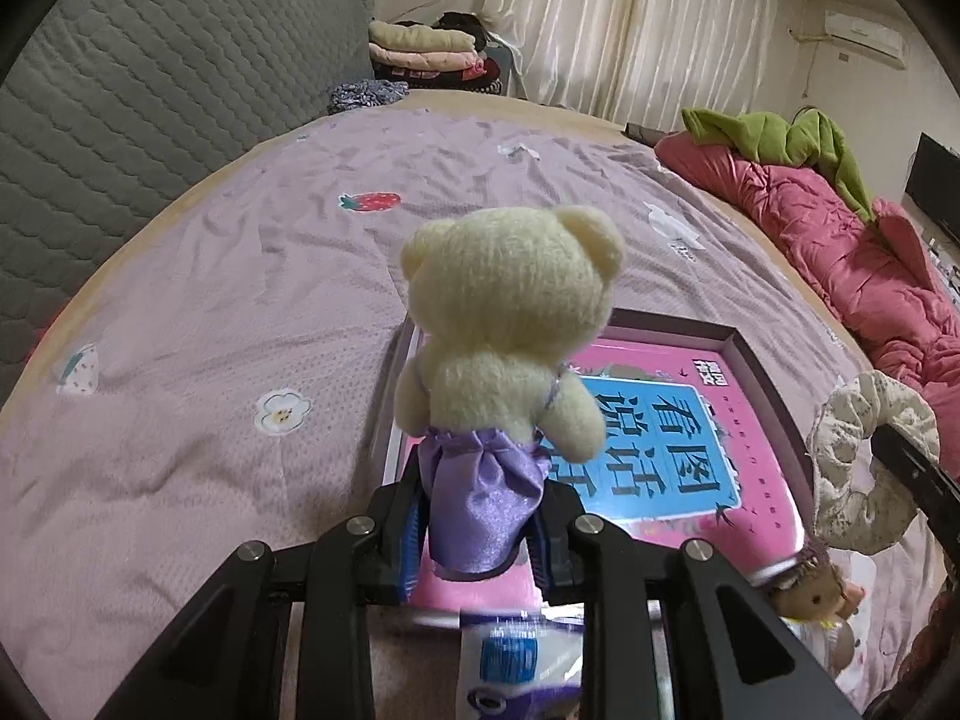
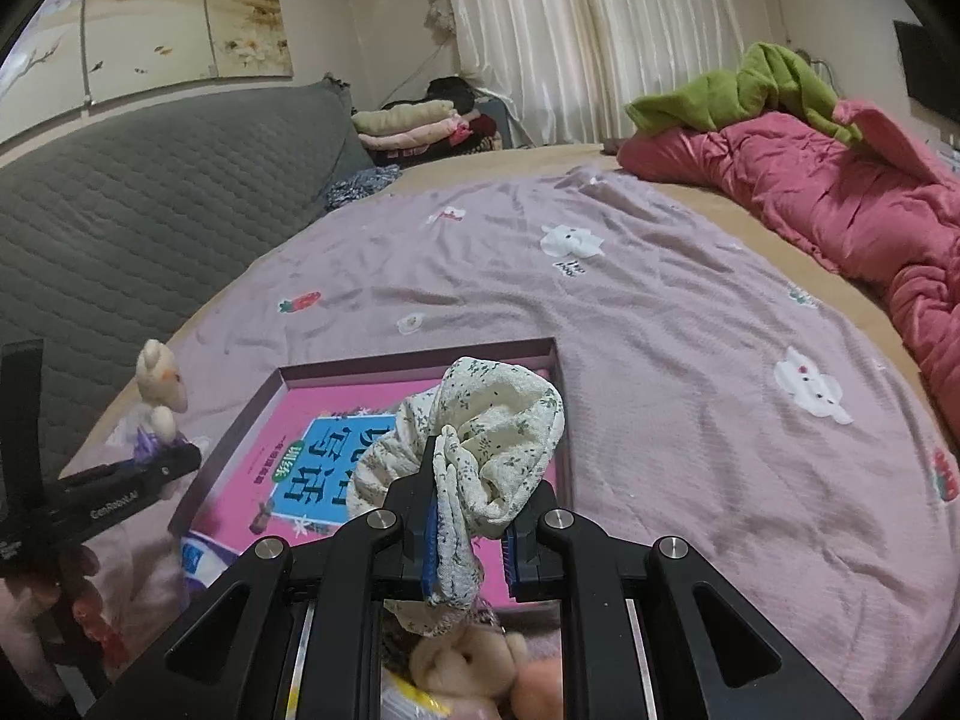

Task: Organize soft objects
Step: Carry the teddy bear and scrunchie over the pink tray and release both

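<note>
My left gripper [image 1: 480, 531] is shut on the purple satin skirt of a cream teddy bear [image 1: 510, 324], held upright with its back to the camera over the left edge of a shallow box [image 1: 759, 360] with a pink and blue printed bottom. The bear [image 2: 159, 387] and left gripper [image 2: 162, 459] also show at the left of the right wrist view. My right gripper [image 2: 468, 531] is shut on a cream floral scrunchie [image 2: 480, 432], which hangs above the box [image 2: 420, 357]. The scrunchie [image 1: 864, 456] appears at the right edge of the left wrist view.
The box lies on a lilac bedspread [image 2: 660, 330] with printed flowers and strawberries. A small doll [image 1: 810, 582] and plush toys [image 2: 462, 666] lie near the front. A red quilt [image 2: 840, 192] with a green cloth [image 2: 750, 84] fills the right; a grey padded headboard [image 1: 150, 78] stands left.
</note>
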Action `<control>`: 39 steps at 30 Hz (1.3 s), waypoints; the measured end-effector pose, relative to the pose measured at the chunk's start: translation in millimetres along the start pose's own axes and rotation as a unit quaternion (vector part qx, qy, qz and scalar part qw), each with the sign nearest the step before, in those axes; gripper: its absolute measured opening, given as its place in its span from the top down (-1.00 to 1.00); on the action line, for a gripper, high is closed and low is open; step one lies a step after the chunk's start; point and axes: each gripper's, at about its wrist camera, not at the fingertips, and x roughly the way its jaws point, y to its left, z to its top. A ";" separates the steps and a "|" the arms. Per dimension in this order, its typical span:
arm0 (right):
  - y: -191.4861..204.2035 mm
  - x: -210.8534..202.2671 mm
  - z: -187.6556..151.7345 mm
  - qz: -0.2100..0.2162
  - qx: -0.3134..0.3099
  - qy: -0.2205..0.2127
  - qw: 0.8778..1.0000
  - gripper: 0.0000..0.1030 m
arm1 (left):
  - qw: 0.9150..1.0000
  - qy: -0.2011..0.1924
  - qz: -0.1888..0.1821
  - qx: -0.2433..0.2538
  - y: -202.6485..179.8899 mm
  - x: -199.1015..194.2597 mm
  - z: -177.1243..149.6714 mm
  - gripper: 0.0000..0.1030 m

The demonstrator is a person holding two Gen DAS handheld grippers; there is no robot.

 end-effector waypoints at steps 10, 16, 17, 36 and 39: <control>2.6 44.8 0.2 0.010 -0.006 0.053 0.999 0.69 | 0.999 0.032 -0.006 0.020 -3.9 28.2 2.7 0.45; 4.8 65.4 -14.1 -0.027 -0.032 0.106 0.993 0.67 | 0.998 0.057 -0.008 0.037 -9.6 42.2 -1.8 0.44; 5.3 67.3 -15.9 -0.032 -0.037 0.111 0.993 0.66 | 0.997 0.062 -0.007 0.039 -10.2 44.5 -2.5 0.44; 2.3 64.6 -17.8 -0.073 -0.069 0.117 0.988 0.20 | 0.992 0.111 0.029 0.054 -6.1 67.8 -6.8 0.37; 2.8 62.3 -17.2 -0.078 -0.071 0.112 0.988 0.11 | 0.992 0.114 0.024 0.057 -7.8 68.0 -6.6 0.35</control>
